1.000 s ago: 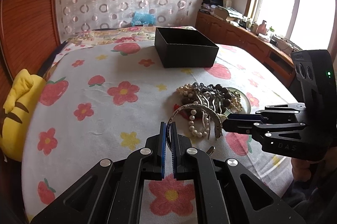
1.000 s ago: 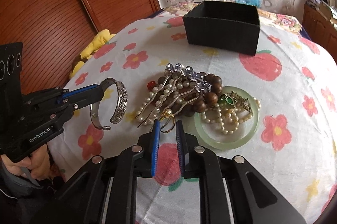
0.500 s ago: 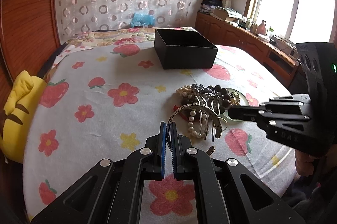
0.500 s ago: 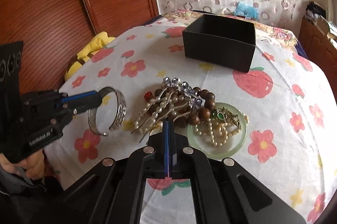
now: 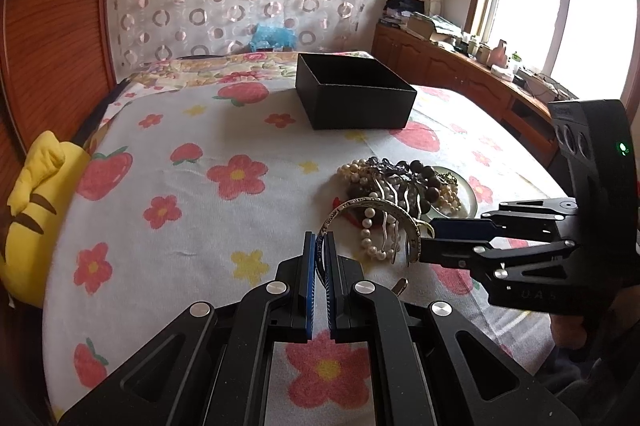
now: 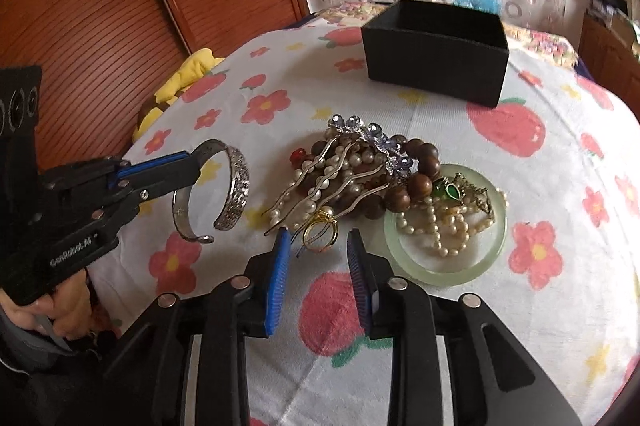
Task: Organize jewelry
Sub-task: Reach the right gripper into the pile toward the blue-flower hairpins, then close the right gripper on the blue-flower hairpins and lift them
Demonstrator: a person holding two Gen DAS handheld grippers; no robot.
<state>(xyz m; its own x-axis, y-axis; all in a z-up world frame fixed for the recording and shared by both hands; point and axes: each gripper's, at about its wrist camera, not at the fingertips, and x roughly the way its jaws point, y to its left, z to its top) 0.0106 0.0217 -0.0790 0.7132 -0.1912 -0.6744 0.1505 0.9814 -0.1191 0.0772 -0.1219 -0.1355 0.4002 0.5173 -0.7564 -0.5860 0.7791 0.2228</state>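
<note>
My left gripper [image 5: 319, 240] is shut on a silver cuff bracelet [image 6: 234, 181] and holds it above the cloth; the cuff also shows in the left wrist view [image 5: 376, 216]. My right gripper [image 6: 319, 240] is open, its fingers on either side of a gold ring [image 6: 320, 228] at the near edge of a jewelry pile [image 6: 360, 169]: pearl strands, brown wooden beads, a crystal hair comb [image 6: 372, 137]. A pale green bangle [image 6: 444, 266] holds pearls and a green pendant. An open black box [image 6: 436, 45] stands behind the pile.
The flowered, strawberry-print cloth [image 5: 200, 193] covers the table. A yellow plush [image 5: 32, 201] lies at the left edge. Wooden wall panels rise on the left; a wooden cabinet [image 5: 460, 73] with clutter runs under the window on the right.
My right gripper was narrowly open, shut half a second ago, and now stands wide open, lower and closer around the gold ring. My left gripper still holds the cuff.
</note>
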